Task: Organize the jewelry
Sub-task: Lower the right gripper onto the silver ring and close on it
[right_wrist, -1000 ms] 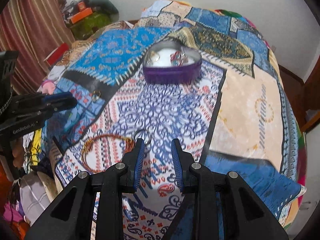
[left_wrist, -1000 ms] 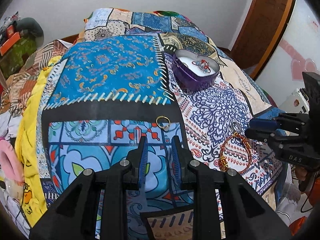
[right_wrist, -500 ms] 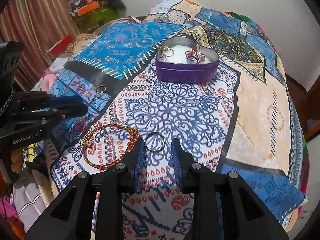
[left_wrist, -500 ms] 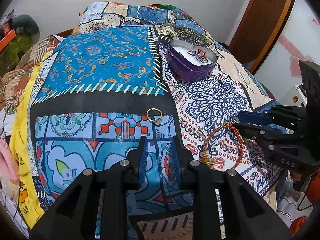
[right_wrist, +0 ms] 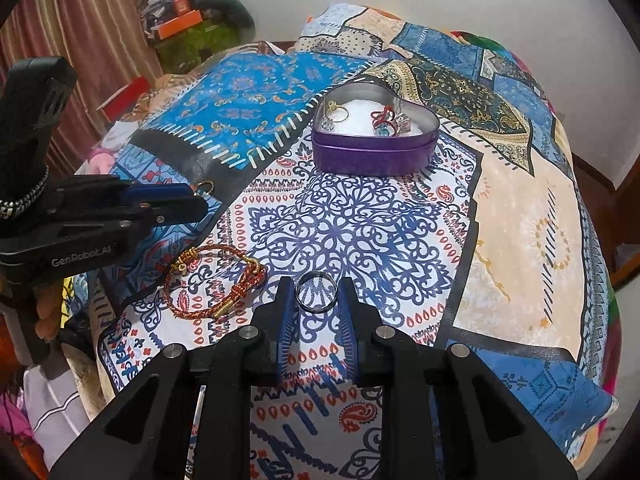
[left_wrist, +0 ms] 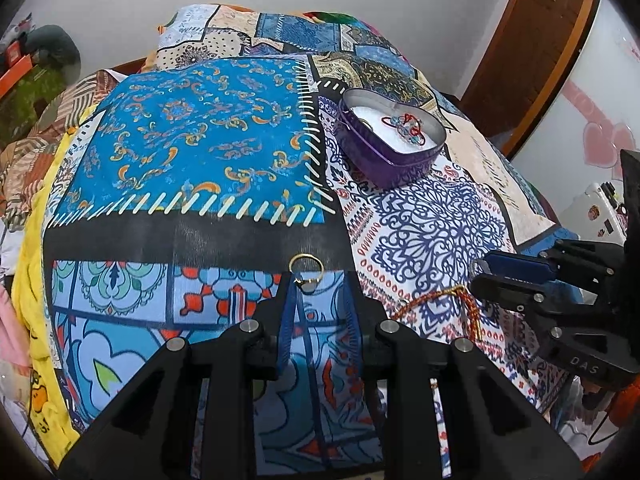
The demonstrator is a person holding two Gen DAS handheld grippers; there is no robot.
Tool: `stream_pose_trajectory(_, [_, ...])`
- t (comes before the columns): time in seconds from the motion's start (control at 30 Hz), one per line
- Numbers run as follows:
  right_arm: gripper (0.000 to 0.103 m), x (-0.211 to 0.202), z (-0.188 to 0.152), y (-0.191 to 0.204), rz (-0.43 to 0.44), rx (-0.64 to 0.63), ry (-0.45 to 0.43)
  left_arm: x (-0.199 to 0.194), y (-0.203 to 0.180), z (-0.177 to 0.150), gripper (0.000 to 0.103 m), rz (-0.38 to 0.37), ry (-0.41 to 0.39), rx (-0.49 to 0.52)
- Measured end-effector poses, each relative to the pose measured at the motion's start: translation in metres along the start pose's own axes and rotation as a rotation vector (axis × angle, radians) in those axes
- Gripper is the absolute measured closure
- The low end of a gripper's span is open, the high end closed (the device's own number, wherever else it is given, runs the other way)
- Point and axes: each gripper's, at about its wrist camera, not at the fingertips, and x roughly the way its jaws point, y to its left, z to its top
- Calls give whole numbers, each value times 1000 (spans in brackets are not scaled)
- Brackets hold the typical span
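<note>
A gold ring (left_wrist: 306,267) lies on the patterned bedspread just ahead of my open left gripper (left_wrist: 318,286), at its fingertips; it also shows in the right wrist view (right_wrist: 205,187). A silver ring (right_wrist: 315,291) lies between the open fingertips of my right gripper (right_wrist: 316,294). A red and gold cord bracelet (right_wrist: 214,282) lies to the left of it and shows in the left wrist view (left_wrist: 436,306). A purple heart-shaped tin (right_wrist: 374,142) with several rings inside sits further back, also in the left wrist view (left_wrist: 390,142).
The bedspread (right_wrist: 520,216) slopes away at the right and near edges. Clutter and a curtain (right_wrist: 80,40) stand at the far left. A wooden door (left_wrist: 532,48) is at the back right in the left wrist view.
Both grippers have moved forward and down toward the bed. The gold ring now sits at the left fingertips, and the silver ring now sits between the right fingertips.
</note>
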Motion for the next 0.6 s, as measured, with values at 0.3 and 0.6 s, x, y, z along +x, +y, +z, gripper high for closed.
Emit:
stream_pose_trajectory(0.3, [83,-4,3,-5,0,17,-17,6,-3,6,80,15,-10,8])
stream_pose_trajectory(0.6, [83,-11,9,-8,-1,21,-41,2,-4,2,94,24,-10,21])
